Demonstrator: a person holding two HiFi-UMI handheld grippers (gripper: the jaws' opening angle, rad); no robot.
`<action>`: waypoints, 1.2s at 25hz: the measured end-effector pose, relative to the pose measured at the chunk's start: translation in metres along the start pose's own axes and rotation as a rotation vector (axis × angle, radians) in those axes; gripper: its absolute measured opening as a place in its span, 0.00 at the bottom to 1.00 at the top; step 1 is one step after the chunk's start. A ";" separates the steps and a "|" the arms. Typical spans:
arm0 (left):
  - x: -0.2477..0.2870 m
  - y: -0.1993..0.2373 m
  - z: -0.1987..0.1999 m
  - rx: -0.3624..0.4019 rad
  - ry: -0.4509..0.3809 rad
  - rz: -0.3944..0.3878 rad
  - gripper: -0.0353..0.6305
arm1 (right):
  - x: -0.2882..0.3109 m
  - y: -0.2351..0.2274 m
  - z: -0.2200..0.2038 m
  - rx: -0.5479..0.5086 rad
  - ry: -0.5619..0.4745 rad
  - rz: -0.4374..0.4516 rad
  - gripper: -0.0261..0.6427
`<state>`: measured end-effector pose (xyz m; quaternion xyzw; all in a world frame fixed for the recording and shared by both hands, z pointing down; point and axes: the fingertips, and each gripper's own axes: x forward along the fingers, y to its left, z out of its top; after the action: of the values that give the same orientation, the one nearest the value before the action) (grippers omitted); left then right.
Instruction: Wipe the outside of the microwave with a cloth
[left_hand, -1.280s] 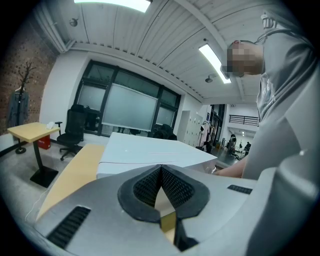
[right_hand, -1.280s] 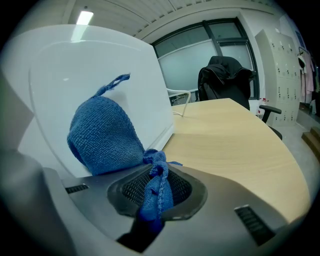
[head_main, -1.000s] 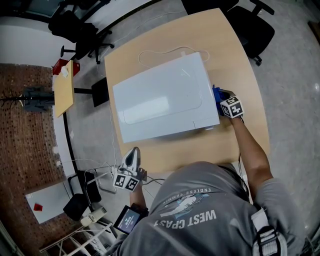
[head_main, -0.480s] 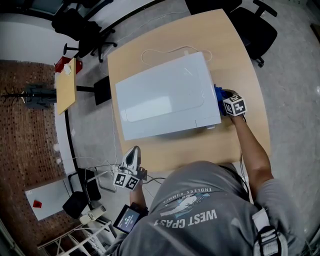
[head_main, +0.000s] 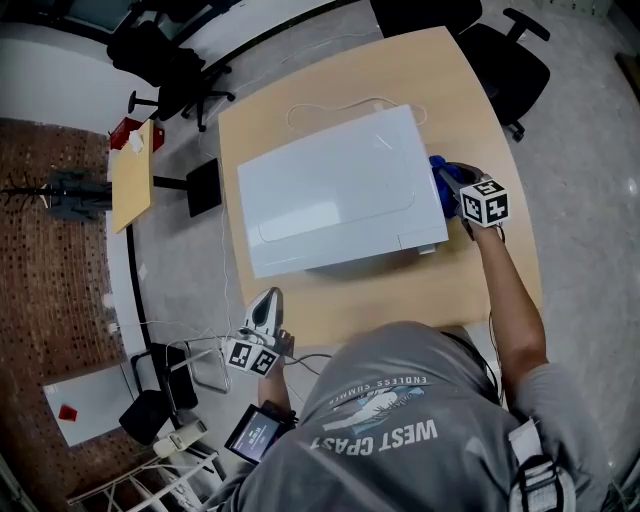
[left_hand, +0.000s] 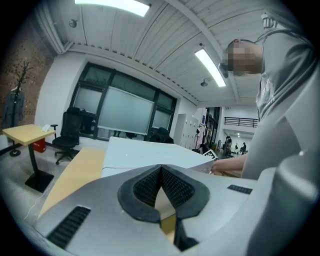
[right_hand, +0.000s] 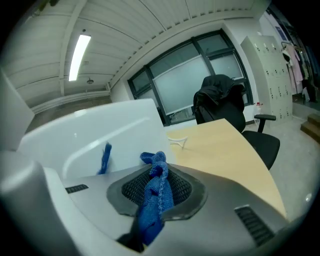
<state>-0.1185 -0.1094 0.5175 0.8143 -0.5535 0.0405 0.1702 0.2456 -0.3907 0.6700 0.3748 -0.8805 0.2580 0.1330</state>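
While the right gripper (right_hand: 157, 176) has its fingers clamped on the blue cloth (right_hand: 150, 210) at the right side wall of the white microwave (head_main: 340, 190) on the desk (head_main: 480, 110), keep the cloth flat and overlap strokes. Left gripper (left_hand: 161, 186): fingers clenched, empty, off the desk's near-left edge. Since a second ago, the right gripper is higher on that wall and the left is unchanged.

The microwave (head_main: 340, 195) is a plain white box sitting upright on the tan surface (head_main: 480, 110), turned at a slant to its edges. The cloth (right_hand: 155, 195) is blue and bunched, pinched in the right gripper (right_hand: 156, 187) just beside the microwave's right side; whether it touches is unclear.
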 end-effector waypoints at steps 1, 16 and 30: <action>0.000 0.002 0.002 0.003 -0.008 -0.009 0.09 | -0.006 0.004 0.012 -0.005 -0.023 -0.002 0.14; 0.001 0.031 0.061 0.122 -0.116 -0.187 0.09 | -0.087 0.104 0.171 -0.196 -0.277 0.015 0.14; 0.032 -0.003 0.128 0.274 -0.150 -0.499 0.09 | -0.082 0.270 0.236 -0.387 -0.345 0.243 0.14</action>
<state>-0.1192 -0.1780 0.4047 0.9414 -0.3365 0.0115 0.0222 0.0954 -0.3144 0.3432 0.2724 -0.9615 0.0314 0.0184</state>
